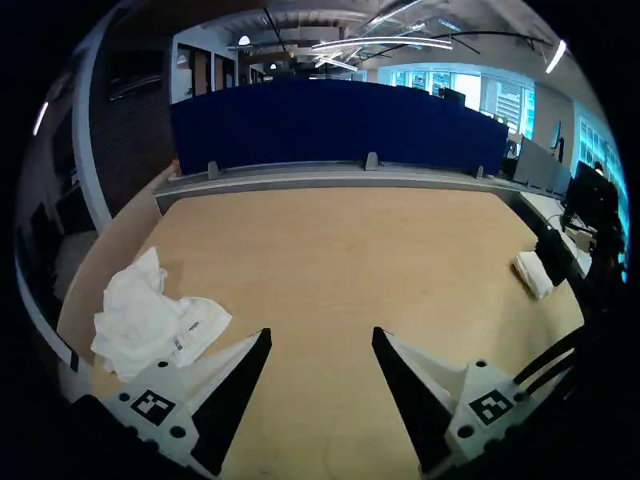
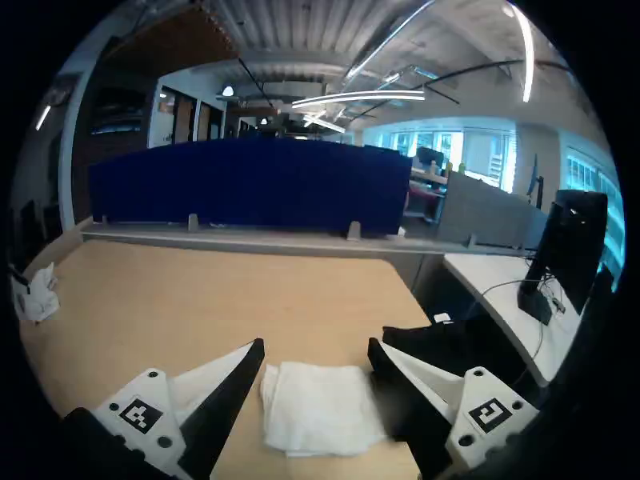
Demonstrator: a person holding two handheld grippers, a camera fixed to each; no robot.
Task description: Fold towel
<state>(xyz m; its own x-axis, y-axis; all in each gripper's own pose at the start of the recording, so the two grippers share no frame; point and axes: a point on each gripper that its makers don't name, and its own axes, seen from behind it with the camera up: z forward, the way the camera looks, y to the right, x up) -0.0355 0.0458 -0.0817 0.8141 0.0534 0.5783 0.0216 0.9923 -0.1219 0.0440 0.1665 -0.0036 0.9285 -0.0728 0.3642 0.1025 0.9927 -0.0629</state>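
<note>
Lying flat within the wide-open right tool (image 2: 314, 344) — a folded towel (image 2: 320, 408); left tool (image 1: 321, 330) stands open too.

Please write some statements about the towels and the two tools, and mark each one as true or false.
1. In the left gripper view, the crumpled towel lies on the table, left of the left tool. True.
2. The left tool grips a towel. False: it is open and empty.
3. A folded towel lies between the open fingers of the right tool. True.
4. The divider behind the table is red. False: the divider is blue.
</note>
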